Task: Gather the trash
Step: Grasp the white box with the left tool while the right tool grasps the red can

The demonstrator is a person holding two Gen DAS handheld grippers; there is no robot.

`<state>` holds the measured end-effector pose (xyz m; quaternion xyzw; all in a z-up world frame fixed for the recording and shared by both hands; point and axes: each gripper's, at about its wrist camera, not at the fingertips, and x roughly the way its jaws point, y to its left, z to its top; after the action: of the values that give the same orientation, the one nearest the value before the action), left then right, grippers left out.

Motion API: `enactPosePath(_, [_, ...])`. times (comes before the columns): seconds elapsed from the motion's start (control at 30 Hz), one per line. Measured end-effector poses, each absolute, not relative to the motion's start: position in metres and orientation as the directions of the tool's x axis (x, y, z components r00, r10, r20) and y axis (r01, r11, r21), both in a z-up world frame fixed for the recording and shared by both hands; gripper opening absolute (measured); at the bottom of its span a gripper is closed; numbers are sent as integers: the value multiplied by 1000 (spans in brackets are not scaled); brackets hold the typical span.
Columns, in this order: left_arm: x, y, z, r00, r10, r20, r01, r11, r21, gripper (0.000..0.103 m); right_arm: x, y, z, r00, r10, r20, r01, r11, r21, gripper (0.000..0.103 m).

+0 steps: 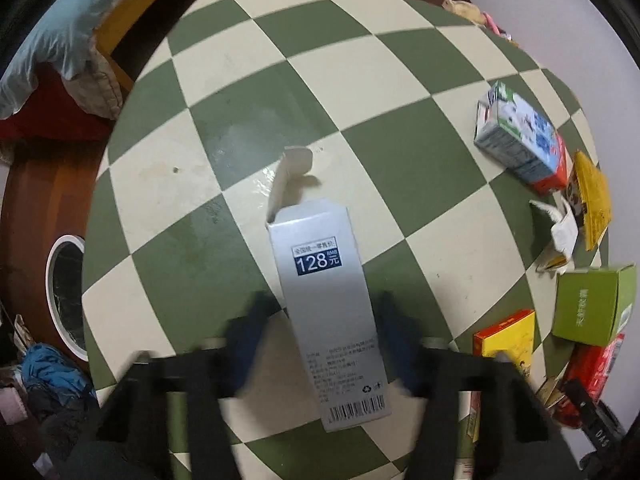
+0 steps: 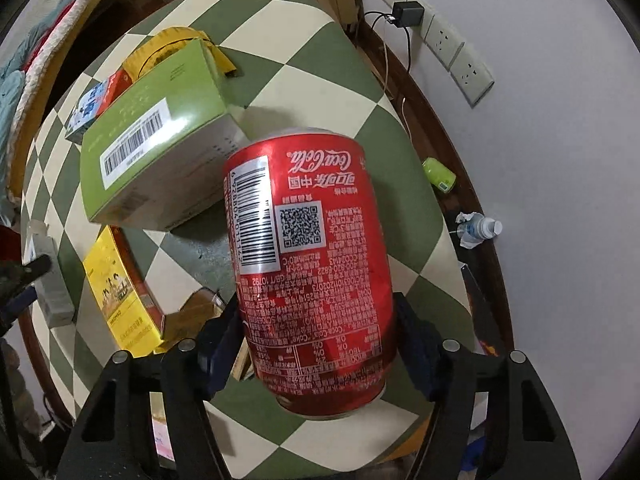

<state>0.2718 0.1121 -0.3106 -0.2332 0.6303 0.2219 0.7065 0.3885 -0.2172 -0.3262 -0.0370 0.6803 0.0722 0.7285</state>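
Observation:
In the left wrist view a tall silver carton (image 1: 328,304) marked "128" with its top flap open lies between the fingers of my left gripper (image 1: 322,320), above the green-and-cream checked table (image 1: 256,92). The fingers are blurred and stand a little apart from the carton's sides. In the right wrist view my right gripper (image 2: 316,332) is shut on a red Coca-Cola can (image 2: 308,256), held upside down above the table (image 2: 304,64). The silver carton (image 2: 50,276) and the left gripper also show at that view's left edge.
A blue-white carton (image 1: 520,136), yellow packet (image 1: 592,196), crumpled white paper (image 1: 560,228), green box (image 1: 592,304) and yellow-red box (image 1: 508,336) lie at the right. A white-rimmed bin (image 1: 66,296) stands on the floor at left. A green can (image 2: 440,174) and plastic bottle (image 2: 478,228) lie on the floor by the wall.

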Motion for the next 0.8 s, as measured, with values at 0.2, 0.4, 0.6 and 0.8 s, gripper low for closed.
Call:
enactPosePath(0.2, [257,94,-292,159,99,-982,-546,838,-4,32,384,-214,-326,98,68,-993,-177,983,50,69])
enactPosePath(0.4, [226,68,-254,227,172,-959,-483,874,43,32,363,-215,-311,143,114,-983,-183,979,87,69])
enactPosePath(0.6, [190,67,-212,333,212,-919,-464,885,36,31,325,-210,-278,203,194,-960,-213,965,150,68])
enactPosePath(0.8, [163,84,-170,431,238,-870,-462,887,14,31,295,-186,-239,263,273,-925,-265,943,203,68])
